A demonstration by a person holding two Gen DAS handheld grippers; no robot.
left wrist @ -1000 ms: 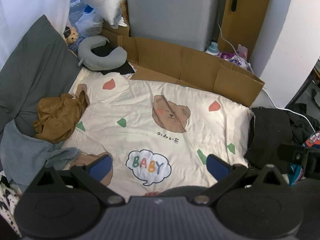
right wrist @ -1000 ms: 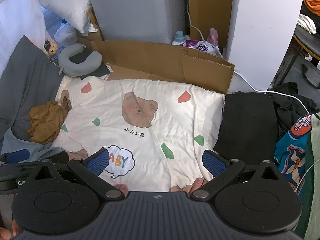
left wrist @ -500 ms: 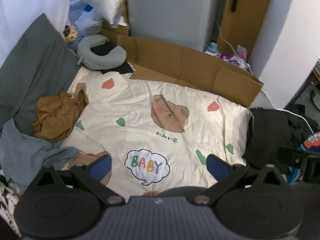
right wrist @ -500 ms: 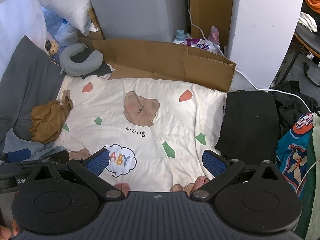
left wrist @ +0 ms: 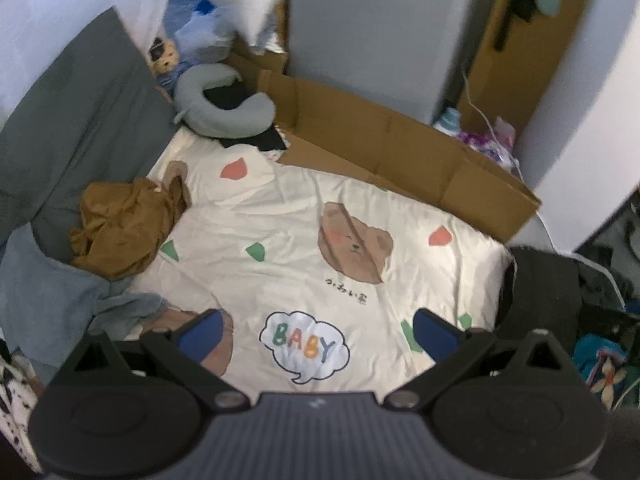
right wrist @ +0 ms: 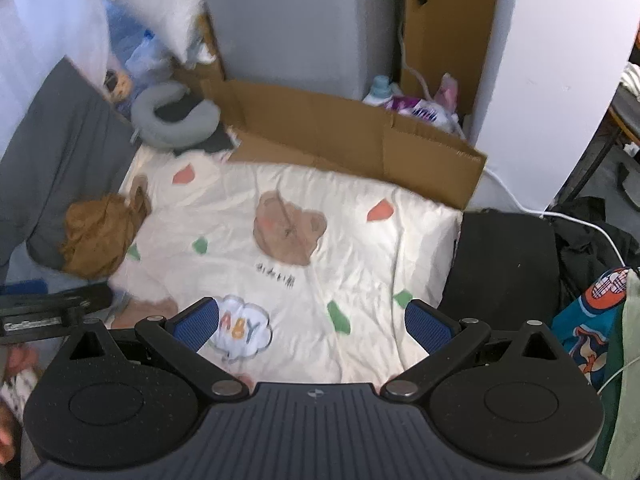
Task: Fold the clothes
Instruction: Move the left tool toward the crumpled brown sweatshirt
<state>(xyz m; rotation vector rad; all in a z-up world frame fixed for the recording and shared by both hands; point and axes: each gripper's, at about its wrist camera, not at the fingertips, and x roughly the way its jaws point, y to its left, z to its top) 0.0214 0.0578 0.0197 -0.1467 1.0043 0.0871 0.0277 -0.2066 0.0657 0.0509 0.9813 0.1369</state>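
Both grippers, left (left wrist: 316,330) and right (right wrist: 312,316), gape wide and empty; brown garment (left wrist: 120,232) at 10 o'clock lies crumpled, so a pinch risks bunched layers.

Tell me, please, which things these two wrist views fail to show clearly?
- Brown garment: crumpled in the left wrist view, type unreadable.
- Black garment: right wrist view, near edge hidden behind the right gripper.
- Blanket lettering: motion-blurred in the right wrist view.
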